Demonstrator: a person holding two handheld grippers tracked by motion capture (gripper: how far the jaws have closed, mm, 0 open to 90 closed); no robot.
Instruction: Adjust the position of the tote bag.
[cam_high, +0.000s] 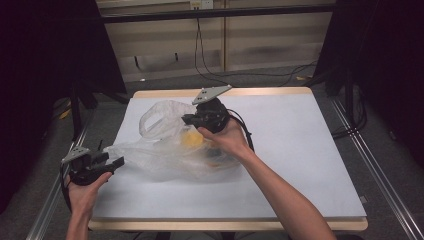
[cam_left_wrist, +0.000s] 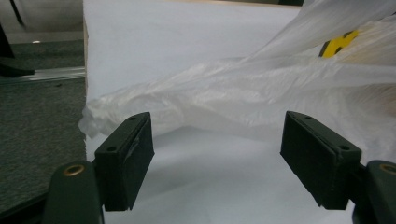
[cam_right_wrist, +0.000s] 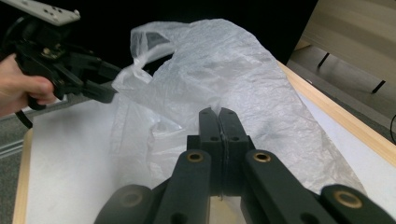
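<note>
The left gripper (cam_high: 107, 162) sits at the near left edge of the table (cam_high: 310, 165), its jaws spread wide; in the left gripper view the pads (cam_left_wrist: 128, 161) stand apart with bare table between them and the drawn-out corner of the plastic bag (cam_left_wrist: 196, 100) just beyond the tips, not touched. The bag lies slumped across the middle of the table (cam_high: 170, 155), thin and translucent, with a yellow item (cam_high: 192, 138) visible through the film. Farther in, the right gripper (cam_high: 189, 119) is at the bag's upper portion near the handle loop (cam_high: 150, 120); in the right gripper view its jaws are pressed fully together (cam_right_wrist: 218, 122) with the film bunched right at the tips, so a pinch on a fold is probable but cannot be confirmed. Judged status: contents are inside the bag; the right side appears secured, and the left side is free. Remaining: close the left jaws on the near corner before any lift or tie.
</note>
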